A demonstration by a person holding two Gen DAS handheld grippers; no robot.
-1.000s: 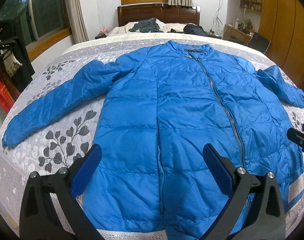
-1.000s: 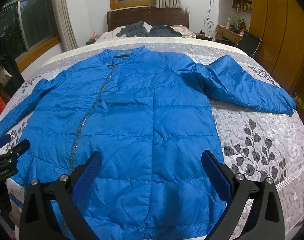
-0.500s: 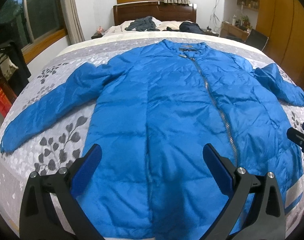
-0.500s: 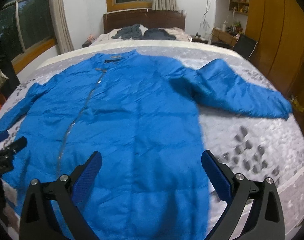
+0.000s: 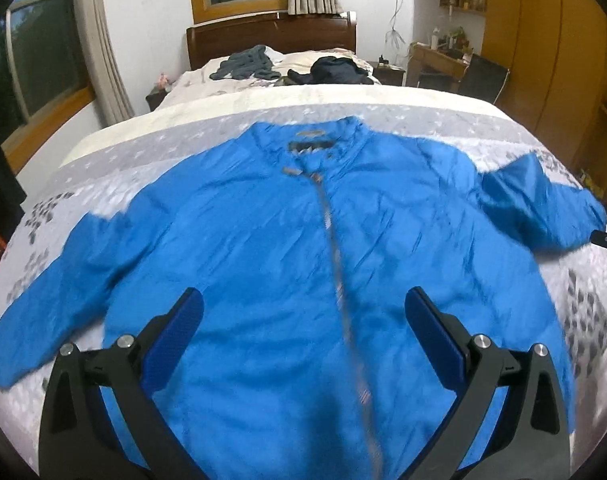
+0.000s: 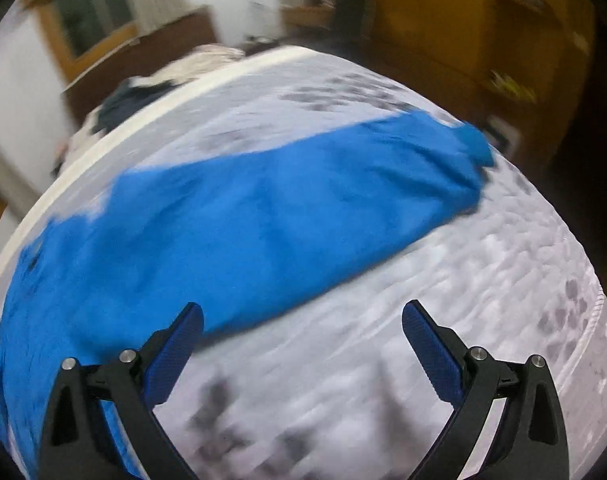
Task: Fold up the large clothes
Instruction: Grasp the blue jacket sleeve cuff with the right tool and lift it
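The bed (image 5: 483, 112) has the blue jacket (image 5: 263, 240) spread flat and zipped across its quilt, long axis running collar-to-hem with the collar toward the headboard and both sleeves flung out sideways. Looks like folding hasn't started, so next I'd guess the right sleeve (image 6: 303, 184) gets pinched near its cuff and swung over the body. Left tool (image 5: 303, 332) and right tool (image 6: 302, 334) both gape wide, holding nothing.
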